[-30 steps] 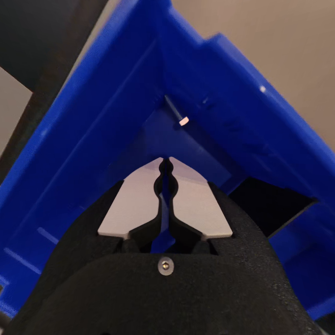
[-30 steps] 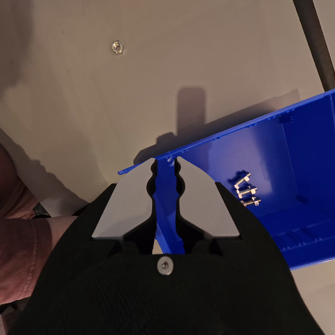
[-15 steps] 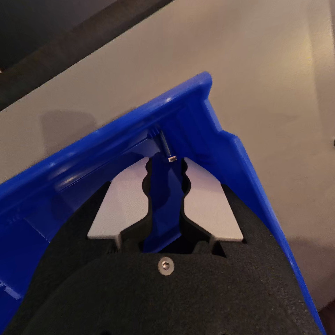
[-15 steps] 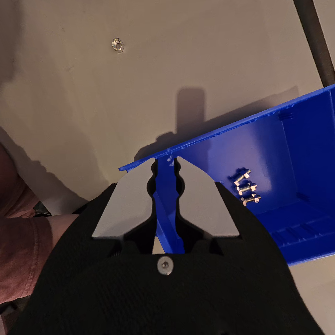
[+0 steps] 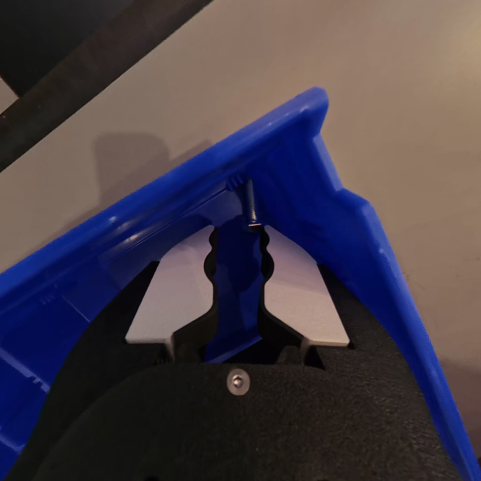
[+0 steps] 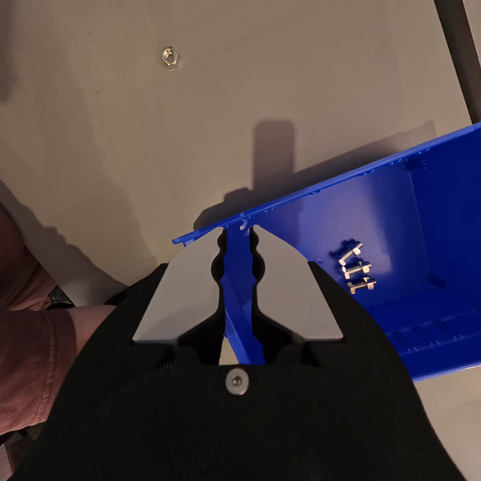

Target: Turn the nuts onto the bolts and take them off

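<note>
In the left wrist view my left gripper (image 5: 238,231) is open inside a blue bin (image 5: 156,208). A single bare bolt (image 5: 251,205) lies in the bin's far corner, its head just off my right fingertip and not between the jaws. In the right wrist view my right gripper (image 6: 237,229) is shut on the side wall of a blue bin (image 6: 338,187), close to its corner. Three bolts with nuts on them (image 6: 355,269) lie inside that bin. A loose nut (image 6: 169,57) lies on the table far ahead. I cannot tell whether both views show the same bin.
The beige table (image 6: 104,130) runs to a dark strip at its edge, top right in the right wrist view (image 6: 458,52) and top left in the left wrist view (image 5: 78,59). A person's reddish sleeve (image 6: 26,364) is at the left. The grippers' ends are close to 45 cm from one another. My right tips are roughly 20 cm from the loose nut (image 6: 169,57).
My left gripper opened from nearly shut, turned, and came close to the bolt in the bin's corner. My right gripper keeps its hold; the bin shifted slightly.
</note>
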Demonstrator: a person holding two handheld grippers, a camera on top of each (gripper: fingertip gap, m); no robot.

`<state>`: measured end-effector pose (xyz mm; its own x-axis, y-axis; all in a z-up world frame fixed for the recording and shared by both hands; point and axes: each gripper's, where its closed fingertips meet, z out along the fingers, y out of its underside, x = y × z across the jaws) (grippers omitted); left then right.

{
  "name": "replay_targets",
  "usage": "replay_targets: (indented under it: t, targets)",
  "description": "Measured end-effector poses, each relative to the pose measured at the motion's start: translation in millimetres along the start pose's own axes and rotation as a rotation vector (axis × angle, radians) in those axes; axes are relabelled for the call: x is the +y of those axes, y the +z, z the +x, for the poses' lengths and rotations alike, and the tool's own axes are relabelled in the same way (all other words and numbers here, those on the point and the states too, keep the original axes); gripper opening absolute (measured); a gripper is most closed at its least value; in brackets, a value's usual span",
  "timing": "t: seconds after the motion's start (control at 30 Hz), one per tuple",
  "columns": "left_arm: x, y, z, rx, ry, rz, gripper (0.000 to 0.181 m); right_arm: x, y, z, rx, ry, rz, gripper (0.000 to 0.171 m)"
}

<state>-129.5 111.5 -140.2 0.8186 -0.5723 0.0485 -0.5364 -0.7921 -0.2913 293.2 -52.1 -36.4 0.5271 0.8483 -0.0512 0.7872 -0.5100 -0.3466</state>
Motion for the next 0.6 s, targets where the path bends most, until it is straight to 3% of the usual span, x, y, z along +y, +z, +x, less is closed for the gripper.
replay_targets:
  t: [0.37, 0.53, 0.6]
  targets:
    - [-8, 4, -1, 0.021, 0.067, 0.032, 0.028, 1, 2, 1, 0.000, 0.002, -0.013, 0.017]
    - [-11, 10, 6, 0.050, 0.096, 0.028, 0.006, 2, 2, 1, -0.002, 0.005, -0.013, 0.016]
    - [-11, 10, 6, 0.043, 0.118, 0.013, 0.006, 2, 2, 1, -0.002, 0.004, -0.015, 0.016]
